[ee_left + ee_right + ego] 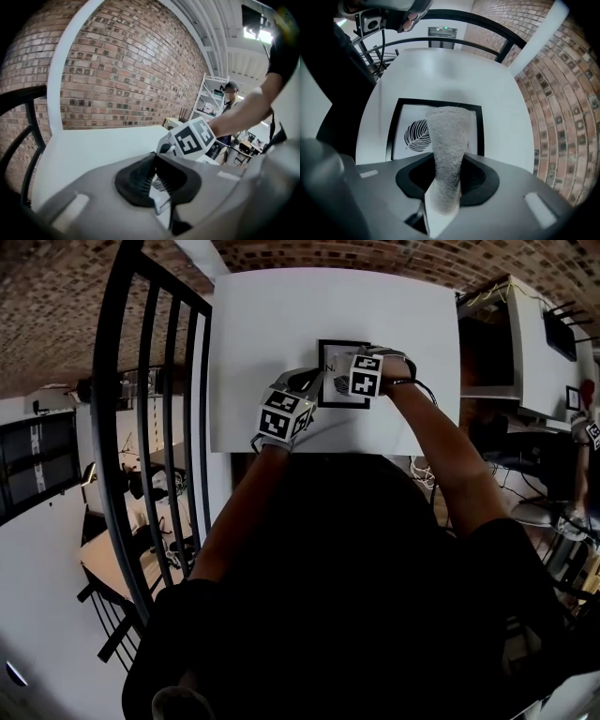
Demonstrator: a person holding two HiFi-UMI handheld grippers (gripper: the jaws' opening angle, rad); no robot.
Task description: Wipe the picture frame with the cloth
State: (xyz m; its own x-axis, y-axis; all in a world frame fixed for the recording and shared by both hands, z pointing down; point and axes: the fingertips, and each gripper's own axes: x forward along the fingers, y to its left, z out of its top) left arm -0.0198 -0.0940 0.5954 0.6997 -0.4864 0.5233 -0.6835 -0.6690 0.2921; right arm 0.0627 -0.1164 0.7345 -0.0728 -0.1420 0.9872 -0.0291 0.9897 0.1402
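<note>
Fingers (480, 183) of the right gripper (447, 161) are clamped on a grey cloth (446, 136), whose free end sticks out ahead of them over the picture frame (410, 115) on a white bench (272, 324). The black-edged frame lies flat near the bench's front edge, close to the person. Its white mount carries a leaf print (417, 133) that shows just beside the cloth. At the frame's left edge sits the left gripper (154, 157), its ribbed fingers (143, 176) drawn together at the tips with nothing seen held between them; whether they touch the frame cannot be told. Seen from the left gripper, the right gripper's marker cube (192, 137) is just ahead, with a brick wall (117, 70) beyond the bench. A black railing (105, 371) runs along the bench's left side.
</note>
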